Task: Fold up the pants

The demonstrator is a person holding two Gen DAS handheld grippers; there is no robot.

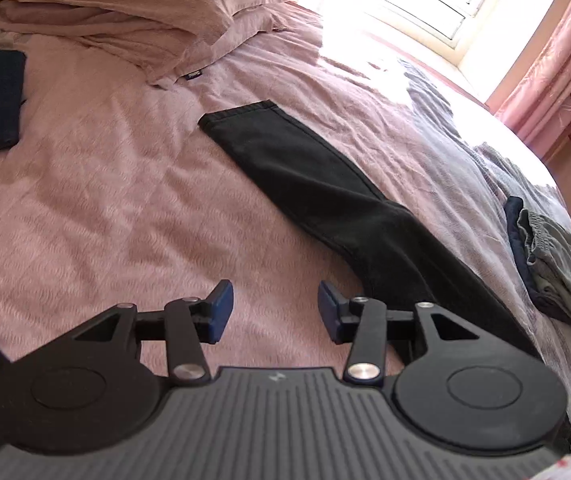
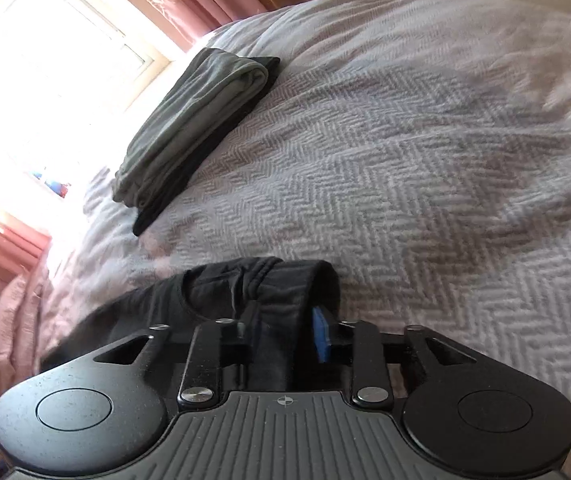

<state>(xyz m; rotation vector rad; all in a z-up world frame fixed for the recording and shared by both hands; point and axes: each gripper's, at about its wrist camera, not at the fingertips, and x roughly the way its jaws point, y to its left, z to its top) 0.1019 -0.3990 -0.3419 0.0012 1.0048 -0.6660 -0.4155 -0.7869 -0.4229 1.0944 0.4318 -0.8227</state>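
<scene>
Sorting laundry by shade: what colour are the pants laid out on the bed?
Black. The pants show best in the left wrist view, stretched across the pink bedspread.

Left tongs [image 1: 275, 310]: matte black linkage arms, blue pads at the fingertips [image 1: 221, 304], silver round screw heads at the pivots. Behind them, grey ribbed plate with small pale mark, flanked by two black round discs. Right tongs [image 2: 281, 332]: same build; crosshair mark on ribbed plate, one blue pad [image 2: 321, 334] visible.
</scene>
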